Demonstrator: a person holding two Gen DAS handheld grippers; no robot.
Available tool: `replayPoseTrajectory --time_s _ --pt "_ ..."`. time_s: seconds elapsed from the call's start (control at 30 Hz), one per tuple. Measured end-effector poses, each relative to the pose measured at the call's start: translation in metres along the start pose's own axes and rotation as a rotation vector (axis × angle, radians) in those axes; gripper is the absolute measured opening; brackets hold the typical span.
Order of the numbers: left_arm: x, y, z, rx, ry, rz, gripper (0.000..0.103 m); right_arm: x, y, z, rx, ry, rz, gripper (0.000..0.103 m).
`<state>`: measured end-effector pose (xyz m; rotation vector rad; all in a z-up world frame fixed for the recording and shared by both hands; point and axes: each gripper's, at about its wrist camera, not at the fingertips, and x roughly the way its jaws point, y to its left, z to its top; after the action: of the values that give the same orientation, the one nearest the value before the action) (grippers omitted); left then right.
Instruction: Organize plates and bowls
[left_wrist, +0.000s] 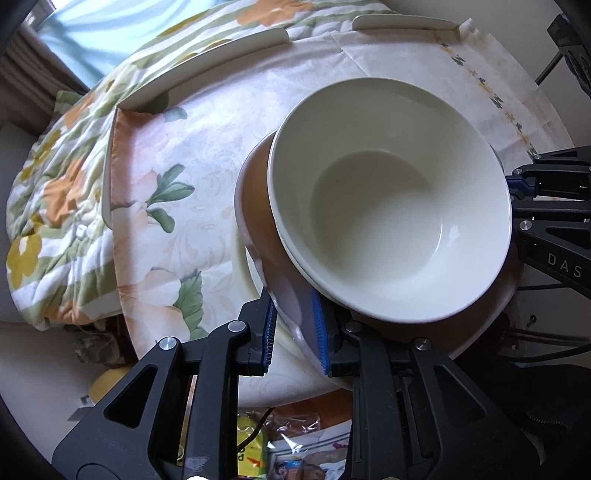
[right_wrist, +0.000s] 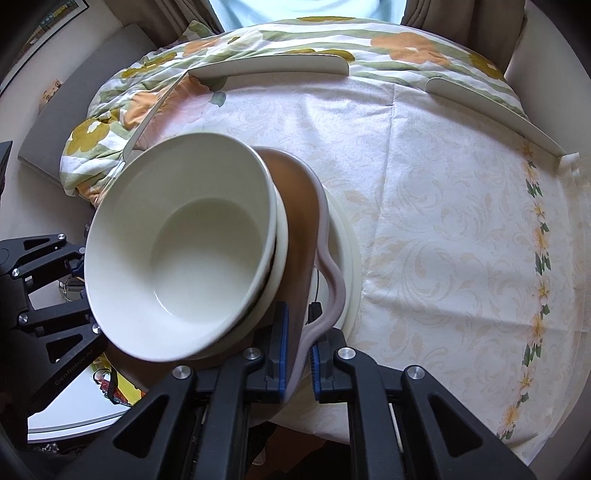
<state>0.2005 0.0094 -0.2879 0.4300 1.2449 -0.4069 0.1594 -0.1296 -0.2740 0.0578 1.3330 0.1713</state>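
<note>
A home: floral tablecloth (right_wrist: 424, 206), quilted bedspread (left_wrist: 51, 206), curtained window (left_wrist: 92, 40).

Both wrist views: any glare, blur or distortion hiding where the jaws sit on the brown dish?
Left wrist view: sharp, fisheye bends the table edge, window top left blown out, and the left gripper pinches the brown dish rim in plain sight. Right wrist view: equally sharp, soft daylight, and the white bowl shades the dish beside the right gripper.
</note>
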Motion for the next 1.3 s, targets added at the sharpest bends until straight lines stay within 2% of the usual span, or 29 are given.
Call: replayPoseTrajectory --time_s 0.17,0.57,0.67,0.77,0.87,0.97,1.1,1.23,1.27,1.3 --pt "-0.010 -0.002 0.001 0.032 -0.015 0.042 0.017 0.000 0.000 0.000 -0.003 0.006 -0.004 0.009" --pt "-0.026 -0.004 -0.005 0.037 -0.033 0.041 0.017 -0.023 0.000 -0.006 0.018 -0.013 -0.027 0.011" --pt "-0.037 -0.003 -0.011 0.031 -0.052 0.033 0.017 -0.037 -0.001 -0.011 0.048 -0.037 -0.026 0.011" --pt "-0.056 -0.003 -0.019 0.007 -0.090 0.037 0.017 -0.061 0.001 -0.016 0.058 -0.104 -0.013 0.011" --pt "-0.088 -0.003 -0.027 -0.051 -0.176 0.036 0.017 -0.088 0.006 -0.024 0.046 -0.168 -0.008 0.011" --pt "-0.139 -0.007 -0.036 -0.125 -0.327 0.067 0.017 -0.126 0.013 -0.035 0.038 -0.274 -0.003 0.011" --pt "-0.212 -0.015 -0.052 -0.242 -0.538 0.089 0.017 -0.190 0.019 -0.056 0.017 -0.460 -0.051 0.011" --pt "-0.266 -0.031 -0.073 -0.314 -0.681 0.089 0.018 -0.251 0.018 -0.085 0.030 -0.628 -0.100 0.012" --pt "-0.277 -0.037 -0.079 -0.321 -0.711 0.092 0.023 -0.265 0.018 -0.093 0.036 -0.665 -0.113 0.020" --pt "-0.287 -0.043 -0.084 -0.326 -0.738 0.102 0.033 -0.278 0.019 -0.102 0.036 -0.701 -0.124 0.042"
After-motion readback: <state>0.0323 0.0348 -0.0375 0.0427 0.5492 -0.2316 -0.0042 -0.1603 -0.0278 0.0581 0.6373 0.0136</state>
